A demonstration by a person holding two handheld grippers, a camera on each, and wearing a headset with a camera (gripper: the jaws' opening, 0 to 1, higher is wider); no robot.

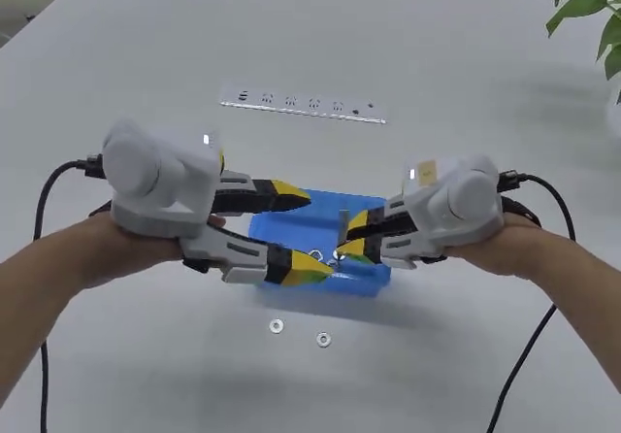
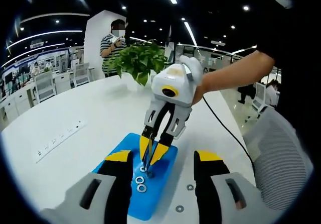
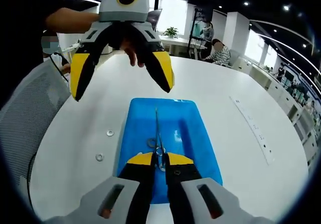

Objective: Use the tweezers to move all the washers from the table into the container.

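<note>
A shallow blue tray [image 1: 291, 227] lies between my two grippers. My right gripper [image 1: 342, 244] is shut on thin metal tweezers [image 3: 156, 128], which reach out low over the tray [image 3: 188, 133]. Beside the tweezers, a couple of washers [image 3: 151, 142] lie in the tray; the left gripper view has them by the tweezer tip as washers [image 2: 141, 184]. Two washers [image 1: 277, 326] [image 1: 323, 339] lie on the white table just in front of the tray. My left gripper [image 1: 318, 234] hovers open over the tray's left side, holding nothing.
A white power strip [image 1: 303, 103] lies on the table beyond the tray. A leafy plant [image 1: 592, 16] stands at the far right corner. Black cables trail from both grippers. People stand and sit in the room behind.
</note>
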